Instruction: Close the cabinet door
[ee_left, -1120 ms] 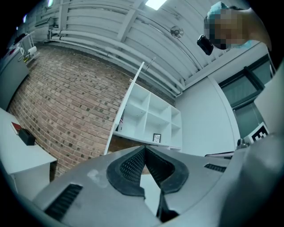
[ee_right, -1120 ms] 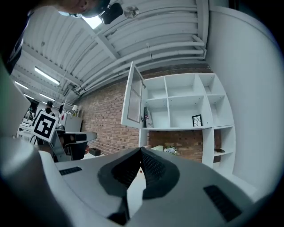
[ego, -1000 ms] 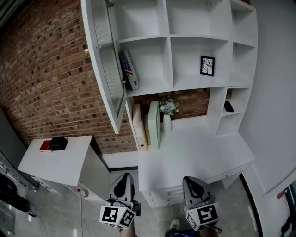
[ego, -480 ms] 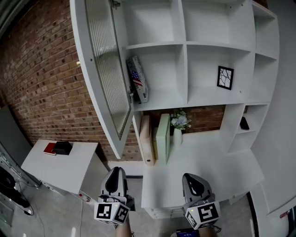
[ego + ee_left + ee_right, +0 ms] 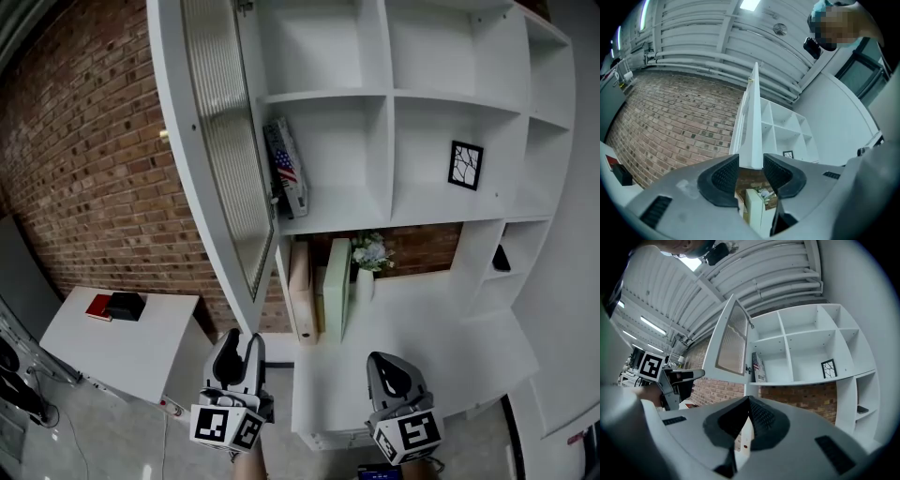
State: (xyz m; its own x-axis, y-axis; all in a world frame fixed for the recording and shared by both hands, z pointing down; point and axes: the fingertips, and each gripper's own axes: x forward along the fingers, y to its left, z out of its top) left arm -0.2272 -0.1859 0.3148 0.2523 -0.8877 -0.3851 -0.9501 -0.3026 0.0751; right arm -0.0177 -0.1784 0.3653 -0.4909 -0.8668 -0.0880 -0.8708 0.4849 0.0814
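Standing open, the white-framed cabinet door with its ribbed glass panel (image 5: 223, 159) swings out from the left side of the white open shelf unit (image 5: 389, 94) towards you, its free edge nearest to you and its hinged edge by the compartment that holds the upright flag-printed book (image 5: 286, 169). Your left tongs (image 5: 239, 344) sit just below the door's lower near corner, and their jaws have just been opening: they now stand wide apart. In the left gripper view the door's thin white edge lines up with the gap between the dark ribbed pads (image 5: 723, 174), but the pads do not press on it, and whether the edge reaches in between them you cannot tell. Your right tongs (image 5: 389, 368) hang over the front of the white worktop (image 5: 422, 342), well apart from the door; in the right gripper view their pads meet at the tips with nothing between them. A small black-framed picture (image 5: 466, 165) stands in a compartment further right. Under the shelves, against the red brick wall (image 5: 84, 159), a pale green upright folder (image 5: 336, 286) stands beside a small vase of pale flowers (image 5: 370, 253). To the left, a lower white side worktop (image 5: 122, 347) carries a flat red book (image 5: 95, 307) touching a black box (image 5: 125, 305).
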